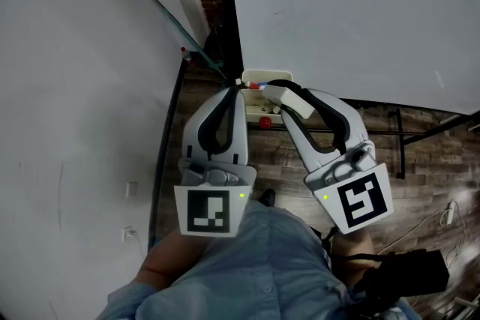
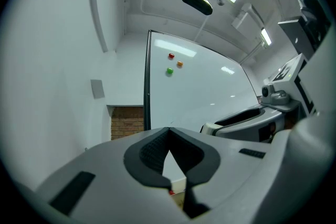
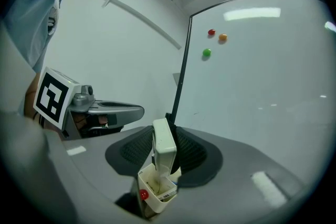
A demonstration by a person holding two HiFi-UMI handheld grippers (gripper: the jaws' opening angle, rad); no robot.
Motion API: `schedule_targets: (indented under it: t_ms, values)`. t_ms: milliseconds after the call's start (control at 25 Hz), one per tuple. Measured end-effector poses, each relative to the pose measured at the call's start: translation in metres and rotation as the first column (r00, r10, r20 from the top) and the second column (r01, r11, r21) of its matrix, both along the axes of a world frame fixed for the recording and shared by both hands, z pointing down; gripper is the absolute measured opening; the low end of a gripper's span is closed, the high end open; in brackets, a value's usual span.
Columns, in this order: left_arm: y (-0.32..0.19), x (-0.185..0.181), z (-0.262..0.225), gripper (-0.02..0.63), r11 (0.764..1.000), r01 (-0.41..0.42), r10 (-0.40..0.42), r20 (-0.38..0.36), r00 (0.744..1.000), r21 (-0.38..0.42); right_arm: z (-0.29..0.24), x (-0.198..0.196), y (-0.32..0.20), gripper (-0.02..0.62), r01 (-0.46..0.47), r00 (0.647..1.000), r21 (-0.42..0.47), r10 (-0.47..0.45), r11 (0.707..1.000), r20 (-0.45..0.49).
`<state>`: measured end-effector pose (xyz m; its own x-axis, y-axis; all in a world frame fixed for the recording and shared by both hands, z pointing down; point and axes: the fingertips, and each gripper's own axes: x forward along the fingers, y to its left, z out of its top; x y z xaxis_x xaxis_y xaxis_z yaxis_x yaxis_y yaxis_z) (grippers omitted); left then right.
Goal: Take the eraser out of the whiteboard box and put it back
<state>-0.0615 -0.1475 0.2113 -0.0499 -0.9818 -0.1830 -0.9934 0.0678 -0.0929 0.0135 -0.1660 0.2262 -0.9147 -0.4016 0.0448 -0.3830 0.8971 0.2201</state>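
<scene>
In the head view my right gripper is shut on a white eraser, held just above the small white whiteboard box at the board's lower left corner. In the right gripper view the eraser stands upright between the pads, its lower end at the open top of the box, which has a red cap at its front. My left gripper is shut on nothing, its tips beside the box. In the left gripper view its tips meet and the right gripper is alongside.
The whiteboard fills the upper right, with red, orange and green magnets high on it. A white wall with a green rod is on the left. A black bag lies on the wood floor at the lower right.
</scene>
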Motion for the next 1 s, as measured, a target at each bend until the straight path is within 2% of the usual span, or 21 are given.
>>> schedule_targets:
  t_ms: [200, 360, 1000]
  values:
    - [-0.0004, 0.0027, 0.0, 0.005, 1.0, -0.009, 0.009, 0.02, 1.0, -0.008, -0.0013, -0.0005, -0.0003, 0.137, 0.003, 1.0, 0.001, -0.003, 1.0, 0.0]
    - [0.0, 0.001, -0.0015, 0.005, 1.0, -0.013, 0.013, -0.008, 1.0, 0.004, -0.0014, -0.0006, -0.0008, 0.137, 0.003, 1.0, 0.0, -0.003, 1.0, -0.002]
    - [-0.0049, -0.0052, -0.0022, 0.005, 1.0, -0.003, 0.003, -0.014, 1.0, 0.004, 0.0047, -0.0074, -0.0066, 0.137, 0.013, 1.0, -0.017, -0.013, 1.0, -0.024]
